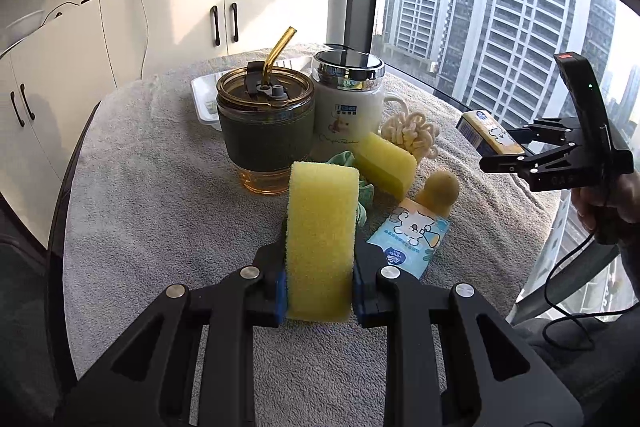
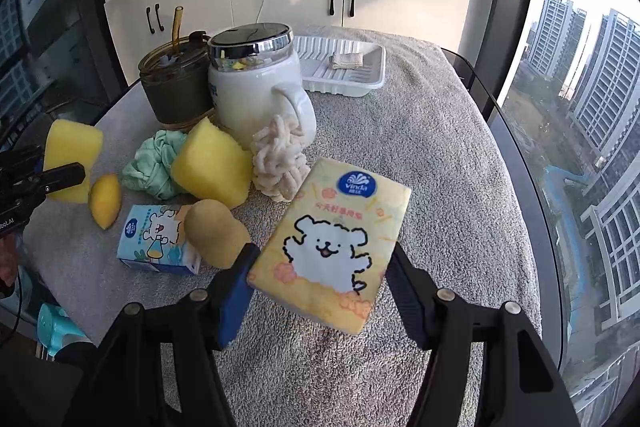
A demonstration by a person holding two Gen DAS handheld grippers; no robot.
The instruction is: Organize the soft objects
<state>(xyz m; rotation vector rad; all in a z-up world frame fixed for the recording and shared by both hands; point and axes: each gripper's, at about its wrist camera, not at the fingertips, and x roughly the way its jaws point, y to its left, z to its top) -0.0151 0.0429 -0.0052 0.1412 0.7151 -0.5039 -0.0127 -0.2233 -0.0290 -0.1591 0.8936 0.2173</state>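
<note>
2 soft items are lifted over the counter (image 2: 420,147): the left gripper (image 1: 320,281) clamps a yellow sponge (image 1: 322,239), the right gripper (image 2: 320,277) a tissue pack (image 2: 334,247). Next likely calls for carrying both to the white tray (image 2: 372,81).

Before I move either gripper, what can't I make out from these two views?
- Green cloth: left wrist view, mostly hidden behind the held yellow sponge.
- Small item in the white tray: right wrist view, too small to identify.
- Tumbler contents: dark sleeve hides them.
</note>
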